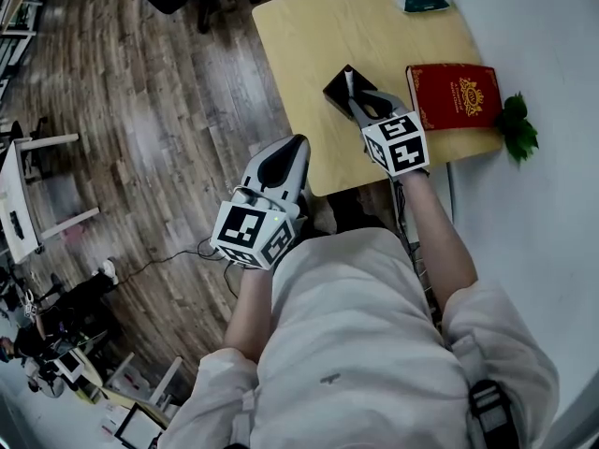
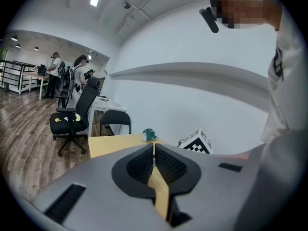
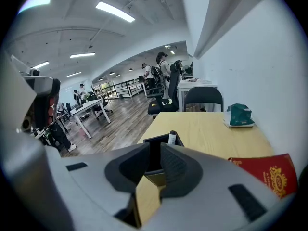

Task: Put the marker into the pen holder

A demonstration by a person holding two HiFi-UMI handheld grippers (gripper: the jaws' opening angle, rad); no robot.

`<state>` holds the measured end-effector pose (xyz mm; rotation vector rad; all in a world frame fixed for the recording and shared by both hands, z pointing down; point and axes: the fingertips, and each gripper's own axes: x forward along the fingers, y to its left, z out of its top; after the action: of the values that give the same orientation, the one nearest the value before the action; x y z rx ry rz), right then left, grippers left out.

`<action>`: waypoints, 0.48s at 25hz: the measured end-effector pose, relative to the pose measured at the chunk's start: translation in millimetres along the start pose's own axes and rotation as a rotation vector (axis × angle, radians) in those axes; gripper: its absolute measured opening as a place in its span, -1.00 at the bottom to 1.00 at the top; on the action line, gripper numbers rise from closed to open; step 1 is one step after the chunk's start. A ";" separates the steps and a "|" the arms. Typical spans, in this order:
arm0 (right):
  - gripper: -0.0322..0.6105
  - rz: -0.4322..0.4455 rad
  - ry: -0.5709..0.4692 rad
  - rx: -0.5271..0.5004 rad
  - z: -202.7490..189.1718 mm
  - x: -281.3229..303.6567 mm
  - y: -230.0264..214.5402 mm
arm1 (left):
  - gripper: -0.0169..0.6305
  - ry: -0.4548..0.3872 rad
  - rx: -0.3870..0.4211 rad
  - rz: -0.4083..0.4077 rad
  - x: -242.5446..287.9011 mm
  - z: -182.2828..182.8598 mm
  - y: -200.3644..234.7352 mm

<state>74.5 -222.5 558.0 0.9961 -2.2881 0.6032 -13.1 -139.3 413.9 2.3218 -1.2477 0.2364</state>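
With the marker [image 3: 172,137] standing in the pen holder [image 1: 333,93] at upper centre, the right gripper [image 3: 154,155], jaws parted and empty, should retreat without nudging it, while the left gripper [image 2: 153,153] idles, clenched on nothing.

We wear a loose, pale shirt [image 1: 360,344] with wide sleeves [image 1: 501,330], and a dark strap [image 1: 489,410] shows low on its right side. The left gripper [image 1: 296,143] and the right gripper [image 1: 359,102] each have a smooth grey shell [image 2: 96,196], with black ribbed pads [image 2: 169,165] lining the jaws and dark slots [image 2: 65,203] cut into the casing. Each gripper also carries a white cube [image 1: 250,235] printed with bold black square markers.
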 end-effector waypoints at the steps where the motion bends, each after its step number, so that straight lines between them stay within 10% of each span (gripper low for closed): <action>1: -0.69 -0.006 -0.003 0.000 1.6 -2.5 2.9 | -0.90 -0.001 0.003 -0.006 -2.8 1.7 1.1; 12: -0.79 -0.078 -0.033 0.004 5.0 -32.8 53.6 | -0.90 0.010 0.038 -0.104 -38.2 2.0 9.0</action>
<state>50.5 -175.5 523.5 1.0992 -2.2652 0.5630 -42.2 -116.3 400.9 2.4069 -1.1236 0.2380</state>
